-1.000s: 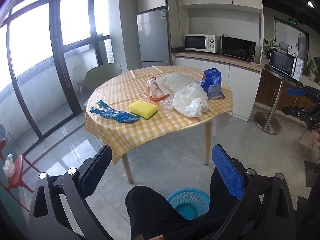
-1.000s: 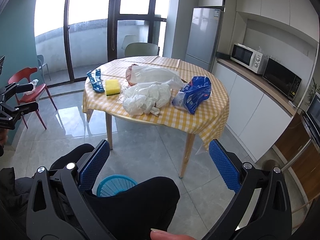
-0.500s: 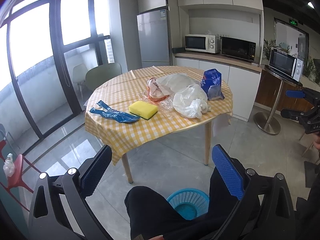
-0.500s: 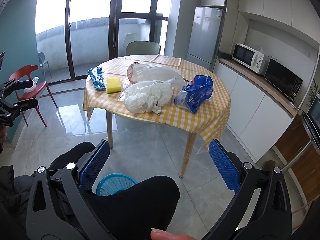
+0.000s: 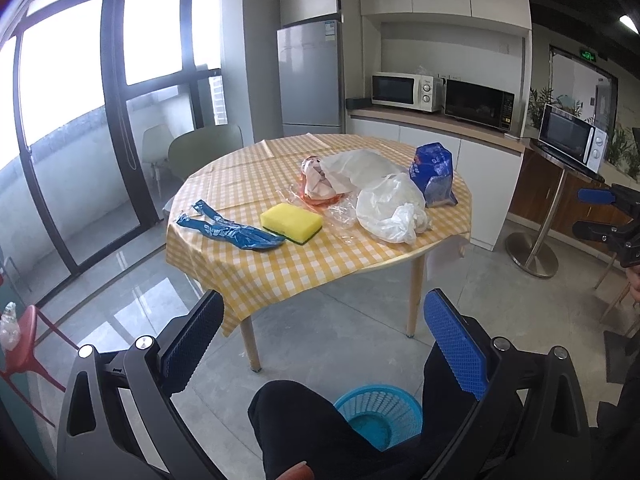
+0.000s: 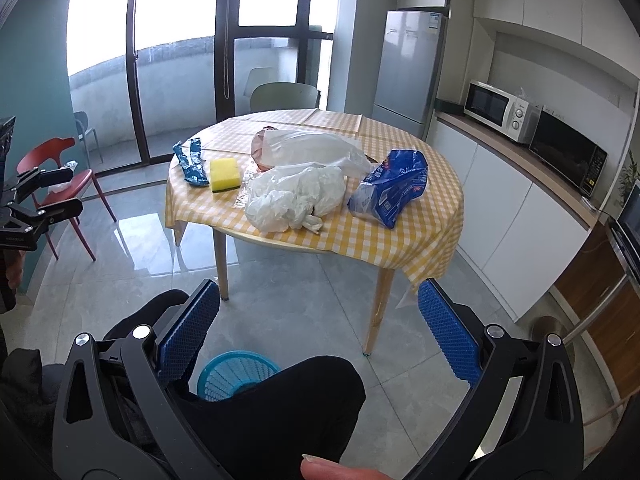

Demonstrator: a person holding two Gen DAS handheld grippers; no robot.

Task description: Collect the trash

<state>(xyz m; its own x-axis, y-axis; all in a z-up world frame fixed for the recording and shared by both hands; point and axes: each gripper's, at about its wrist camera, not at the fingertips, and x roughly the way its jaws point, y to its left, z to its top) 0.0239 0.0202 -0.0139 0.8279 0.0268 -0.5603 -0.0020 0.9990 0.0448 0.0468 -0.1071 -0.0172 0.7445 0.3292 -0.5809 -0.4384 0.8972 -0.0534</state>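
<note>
Ahead, trash [image 5: 390, 208] on table [image 5: 280, 264], well beyond both spread, empty jaws.

Left gripper [image 5: 322, 346]: hanging with its blue-padded jaws spread wide, gripping nothing.
Right gripper [image 5: 591, 213]: showing at the right, jaws parted.
Round table with yellow checked cloth [image 5: 280, 264]: carrying the trash.
Near edge: crumpled blue plastic wrapper [image 5: 228, 230] lying just beside yellow rectangular sponge [image 5: 291, 223].
Right edge: white plastic bag [image 5: 390, 208], blue snack bag [image 5: 435, 174] behind it.
Floor: blue round plastic basket [image 5: 380, 416] sitting below.
</note>
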